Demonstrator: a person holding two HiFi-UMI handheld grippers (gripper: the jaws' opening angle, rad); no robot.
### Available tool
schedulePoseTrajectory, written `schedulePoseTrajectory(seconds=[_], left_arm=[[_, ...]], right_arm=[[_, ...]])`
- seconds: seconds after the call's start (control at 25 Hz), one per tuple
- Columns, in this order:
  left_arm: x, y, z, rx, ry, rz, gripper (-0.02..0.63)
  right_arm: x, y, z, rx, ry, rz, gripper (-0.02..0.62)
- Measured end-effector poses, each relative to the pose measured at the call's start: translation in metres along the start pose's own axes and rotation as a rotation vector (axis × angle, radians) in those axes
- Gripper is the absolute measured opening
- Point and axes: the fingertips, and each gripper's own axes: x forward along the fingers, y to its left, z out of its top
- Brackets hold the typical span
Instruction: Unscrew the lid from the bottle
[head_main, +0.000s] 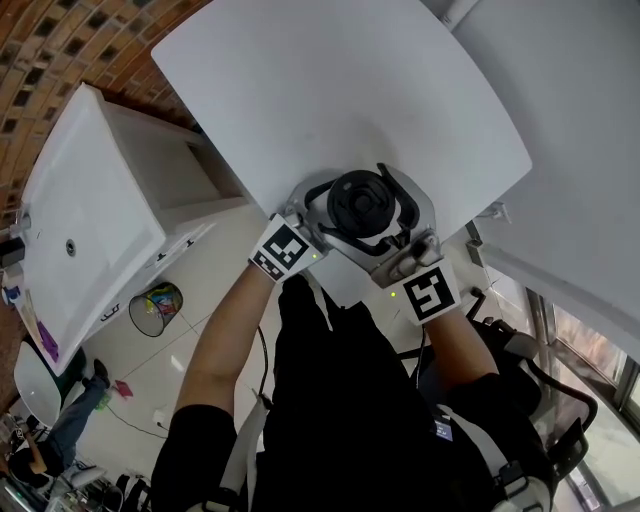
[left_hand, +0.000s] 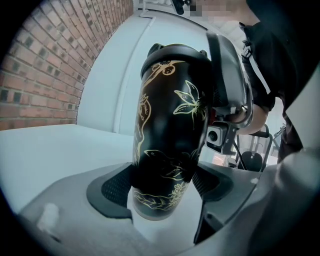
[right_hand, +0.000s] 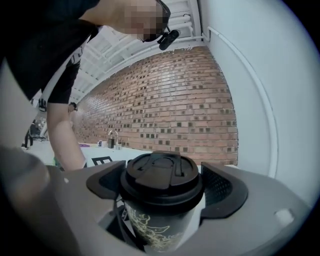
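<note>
Holding the black bottle (left_hand: 172, 130) with both grippers at the near edge of the white table (head_main: 330, 90).

In its own view, the left gripper (left_hand: 165, 185) is clamped on the bottle's lower body, its two dark pads pressing the gold-patterned wall from either side just above the base, and the bottle leans slightly between them. The right gripper (right_hand: 161, 184) is closed around the black lid (right_hand: 160, 167) at the top of the bottle, a pad touching the rim on each side, with the lid seated on the bottle. From the head view the lid faces the camera, the left gripper's jaws coming in from the left and the right gripper's from the lower right.
</note>
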Motion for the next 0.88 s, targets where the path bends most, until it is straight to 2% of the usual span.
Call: schedulePoseTrajectory(seconds=[0.32, 0.52, 0.6, 0.68, 0.88], left_arm=[[0.000, 0.002, 0.000, 0.000, -0.002, 0.002, 0.380], [-0.003, 0.002, 0.000, 0.000, 0.002, 0.001, 0.380], [-0.003, 0.002, -0.001, -0.001, 0.003, 0.001, 0.380], [-0.001, 0.001, -0.001, -0.002, 0.001, 0.001, 0.380], [-0.002, 0.001, 0.000, 0.001, 0.002, 0.000, 0.382]], right_arm=[[0.000, 0.011, -0.003, -0.105, 0.064, 0.389, 0.465], [0.003, 0.015, -0.001, -0.030, 0.039, 0.485, 0.472], [0.003, 0.015, -0.002, -0.014, 0.041, 0.492, 0.472], [0.002, 0.013, -0.001, -0.024, 0.041, 0.454, 0.471], [0.002, 0.005, 0.011, -0.022, -0.034, 0.190, 0.503]])
